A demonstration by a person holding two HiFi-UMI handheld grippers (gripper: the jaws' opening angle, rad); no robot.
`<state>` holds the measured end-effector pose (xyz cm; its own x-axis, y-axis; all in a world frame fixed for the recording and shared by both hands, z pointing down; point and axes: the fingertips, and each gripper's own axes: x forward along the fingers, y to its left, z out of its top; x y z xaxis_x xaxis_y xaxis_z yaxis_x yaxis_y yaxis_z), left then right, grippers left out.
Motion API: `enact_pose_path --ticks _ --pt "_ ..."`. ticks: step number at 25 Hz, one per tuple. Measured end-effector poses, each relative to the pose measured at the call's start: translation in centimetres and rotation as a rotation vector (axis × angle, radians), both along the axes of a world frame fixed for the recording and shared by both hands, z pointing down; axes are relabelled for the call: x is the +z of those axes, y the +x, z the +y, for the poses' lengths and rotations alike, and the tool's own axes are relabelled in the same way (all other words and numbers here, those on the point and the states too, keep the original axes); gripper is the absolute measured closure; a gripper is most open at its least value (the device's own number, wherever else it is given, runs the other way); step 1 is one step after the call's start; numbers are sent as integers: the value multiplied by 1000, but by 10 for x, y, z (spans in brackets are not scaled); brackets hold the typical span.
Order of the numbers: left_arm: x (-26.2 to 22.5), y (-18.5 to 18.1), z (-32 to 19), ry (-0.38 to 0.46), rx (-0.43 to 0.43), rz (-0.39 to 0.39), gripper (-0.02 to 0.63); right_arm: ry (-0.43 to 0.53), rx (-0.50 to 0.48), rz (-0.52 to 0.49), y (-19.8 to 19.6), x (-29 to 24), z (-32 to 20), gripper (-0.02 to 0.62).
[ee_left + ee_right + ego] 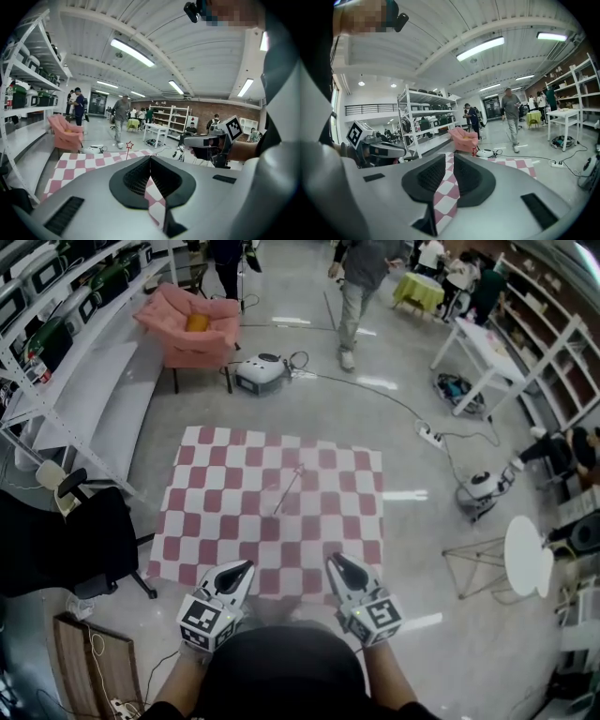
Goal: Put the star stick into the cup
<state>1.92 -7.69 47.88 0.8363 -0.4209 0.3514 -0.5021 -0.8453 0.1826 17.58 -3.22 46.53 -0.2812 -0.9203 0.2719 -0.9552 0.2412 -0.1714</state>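
The star stick [288,491] lies on the pink-and-white checkered mat [216,521], its star end pointing to the far side. In the left gripper view the star stick [129,149] shows small beyond the jaws. No cup is visible in any view. My left gripper [246,567] hovers over the mat's near edge; in its own view the left gripper [150,158] has its tips touching and holds nothing. My right gripper [334,561] hovers beside it; in its own view the right gripper [451,154] shows a narrow slit between the jaws, with nothing in it.
A pink armchair [192,329] and a grey floor machine [261,373] stand beyond the mat. A black office chair [75,540] is at the left, a round white table [527,557] at the right. A power strip [431,437] trails cable. A person [356,287] walks at the back.
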Motion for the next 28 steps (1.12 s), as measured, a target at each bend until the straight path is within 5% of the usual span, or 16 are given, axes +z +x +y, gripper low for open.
enact_pose_path --ticks 28 --pt "-22 -14 -15 29 34 104 565 44 53 32 -21 -11 -5 551"
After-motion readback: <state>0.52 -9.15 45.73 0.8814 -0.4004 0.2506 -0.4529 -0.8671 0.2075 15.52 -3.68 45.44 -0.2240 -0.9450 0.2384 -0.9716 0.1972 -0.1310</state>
